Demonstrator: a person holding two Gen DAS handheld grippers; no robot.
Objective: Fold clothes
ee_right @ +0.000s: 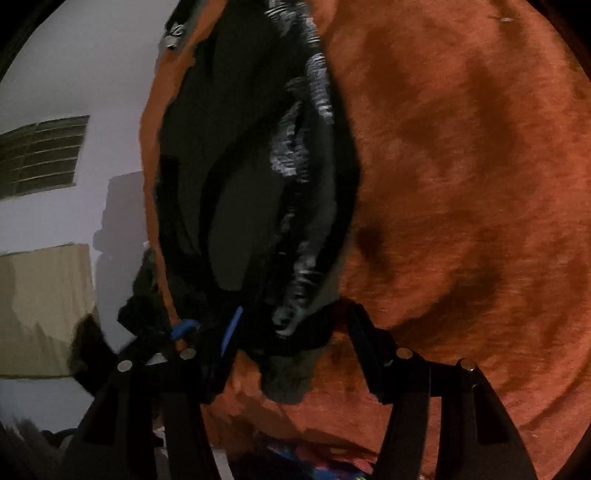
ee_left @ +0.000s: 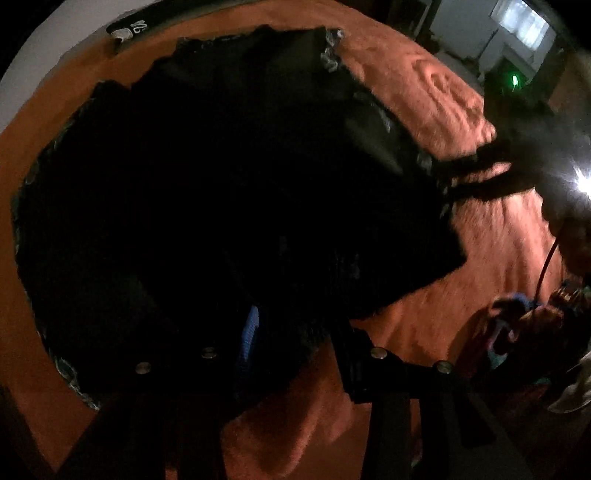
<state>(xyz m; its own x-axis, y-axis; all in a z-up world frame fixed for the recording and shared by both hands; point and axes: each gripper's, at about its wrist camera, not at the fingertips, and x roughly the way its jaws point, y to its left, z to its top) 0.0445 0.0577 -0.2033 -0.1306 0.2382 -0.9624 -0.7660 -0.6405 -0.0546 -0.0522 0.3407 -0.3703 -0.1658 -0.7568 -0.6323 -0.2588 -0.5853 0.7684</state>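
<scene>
A black garment (ee_left: 221, 166) with grey-white patterned trim lies spread on an orange blanket (ee_left: 443, 92). My left gripper (ee_left: 299, 343) hovers over the garment's near edge, pointing steeply down. Its jaws stand apart, the blue pad (ee_left: 251, 332) shows, and nothing is pinched. In the left wrist view my right gripper (ee_left: 476, 173) reaches in at the garment's right edge, with orange showing between its fingers. In the right wrist view that gripper (ee_right: 291, 328) is open, and a bunched edge of the garment (ee_right: 240, 184) lies between its fingers on the blanket (ee_right: 461, 184).
A heap of colourful clothes (ee_left: 517, 332) sits at the blanket's right side. A black strip with white marks (ee_left: 133, 27) lies at the far edge by a white wall (ee_right: 92, 74) with a slatted vent (ee_right: 40, 155). A green light (ee_left: 514, 79) glows beyond.
</scene>
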